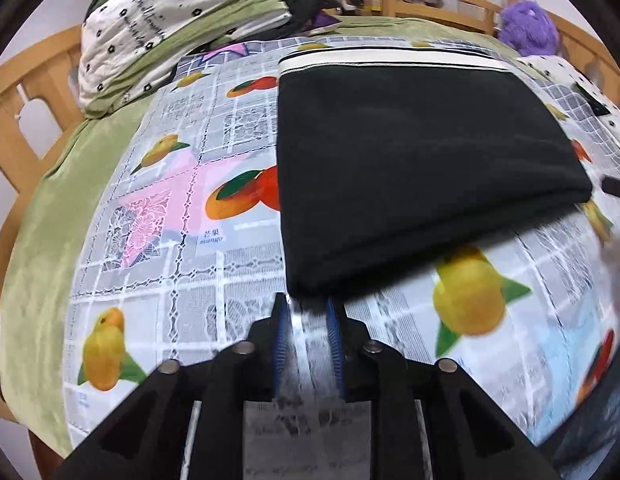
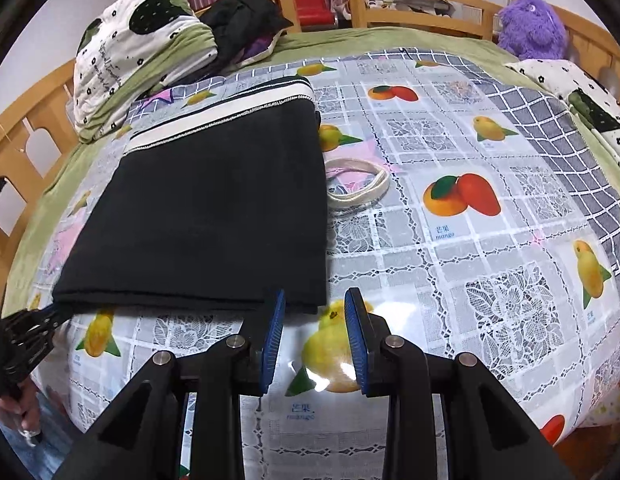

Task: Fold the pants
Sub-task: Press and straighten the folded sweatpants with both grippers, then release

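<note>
Black pants (image 1: 413,168) with a white striped waistband lie folded in a flat rectangle on the fruit-print tablecloth (image 1: 214,264). They also show in the right wrist view (image 2: 214,216). My left gripper (image 1: 308,308) is open and empty, its blue pads just short of the pants' near left corner. My right gripper (image 2: 315,304) is open and empty at the pants' near right corner. The left gripper also shows in the right wrist view (image 2: 50,316) at the pants' near left corner.
A white drawstring cord (image 2: 359,188) lies loose right of the pants. A folded quilt (image 2: 138,52) and dark clothes (image 2: 246,16) sit at the far left. A purple plush toy (image 2: 531,26) sits far right. Wooden rails (image 2: 409,0) ring the bed.
</note>
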The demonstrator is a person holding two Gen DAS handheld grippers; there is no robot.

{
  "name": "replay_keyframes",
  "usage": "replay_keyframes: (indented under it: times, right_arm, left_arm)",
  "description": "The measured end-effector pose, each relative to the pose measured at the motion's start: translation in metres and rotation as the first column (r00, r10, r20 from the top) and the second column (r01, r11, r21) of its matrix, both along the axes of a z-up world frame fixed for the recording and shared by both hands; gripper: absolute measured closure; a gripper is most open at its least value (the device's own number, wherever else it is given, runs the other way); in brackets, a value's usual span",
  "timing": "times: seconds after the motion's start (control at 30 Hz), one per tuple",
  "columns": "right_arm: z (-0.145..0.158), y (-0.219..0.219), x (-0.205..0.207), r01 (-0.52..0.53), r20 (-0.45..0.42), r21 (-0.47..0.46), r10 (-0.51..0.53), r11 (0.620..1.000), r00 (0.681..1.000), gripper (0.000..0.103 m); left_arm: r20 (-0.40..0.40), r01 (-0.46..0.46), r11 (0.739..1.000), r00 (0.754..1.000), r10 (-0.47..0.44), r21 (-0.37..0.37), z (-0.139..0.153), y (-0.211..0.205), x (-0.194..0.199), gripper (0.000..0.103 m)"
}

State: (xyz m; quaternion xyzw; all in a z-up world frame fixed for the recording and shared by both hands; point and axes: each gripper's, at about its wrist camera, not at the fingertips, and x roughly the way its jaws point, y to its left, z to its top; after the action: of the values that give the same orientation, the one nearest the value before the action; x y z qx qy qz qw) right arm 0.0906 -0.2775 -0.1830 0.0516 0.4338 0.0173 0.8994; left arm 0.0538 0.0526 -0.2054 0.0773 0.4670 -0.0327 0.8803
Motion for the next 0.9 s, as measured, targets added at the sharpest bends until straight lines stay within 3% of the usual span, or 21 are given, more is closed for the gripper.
replay_keyframes:
  times: [0.07,0.13,0.3,0.43,0.53,0.63,0.73,0.9]
  right_arm:
    - [0.003,0.001,-0.001,-0.003,0.019,-0.007,0.004,1.000,1.000,0.072]
    - [0.008,0.004,-0.001,-0.011,0.049,-0.010,0.011,1.000,0.999,0.072]
    - [0.018,0.020,0.012,-0.044,0.121,-0.024,0.047,0.999,0.992,0.072]
    - [0.020,0.040,0.037,-0.075,0.155,-0.011,0.076,0.997,0.985,0.072]
    - [0.012,0.056,0.051,-0.118,0.151,0.015,0.114,0.993,0.982,0.072]
    - [-0.003,0.077,0.058,-0.179,0.115,-0.067,0.186,0.982,0.976,0.072]
    - [-0.013,0.086,0.048,-0.214,0.138,-0.187,0.241,0.959,0.961,0.072]
    - [-0.019,0.074,0.028,-0.229,0.162,-0.226,0.269,0.947,0.950,0.072]
  left_arm:
    - [0.021,-0.021,0.998,1.000,0.023,-0.062,0.007,0.011,-0.007,0.068]
    - [0.061,-0.033,0.990,0.997,0.042,-0.137,0.020,0.023,-0.014,0.068]
    - [0.162,0.003,0.971,0.986,0.037,-0.237,0.043,0.022,0.002,0.059]
    - [0.160,0.052,0.965,0.987,-0.011,-0.255,0.050,-0.010,0.043,0.058]
    - [0.123,0.072,0.952,0.992,-0.037,-0.299,0.037,-0.030,0.073,0.053]
    - [0.074,0.088,0.965,0.995,-0.071,-0.247,0.008,-0.048,0.082,0.053]
    - [0.130,0.146,0.978,0.983,-0.127,-0.148,0.005,-0.056,0.063,0.049]
    - [0.161,0.142,0.984,0.979,-0.124,-0.103,0.005,-0.038,0.028,0.046]
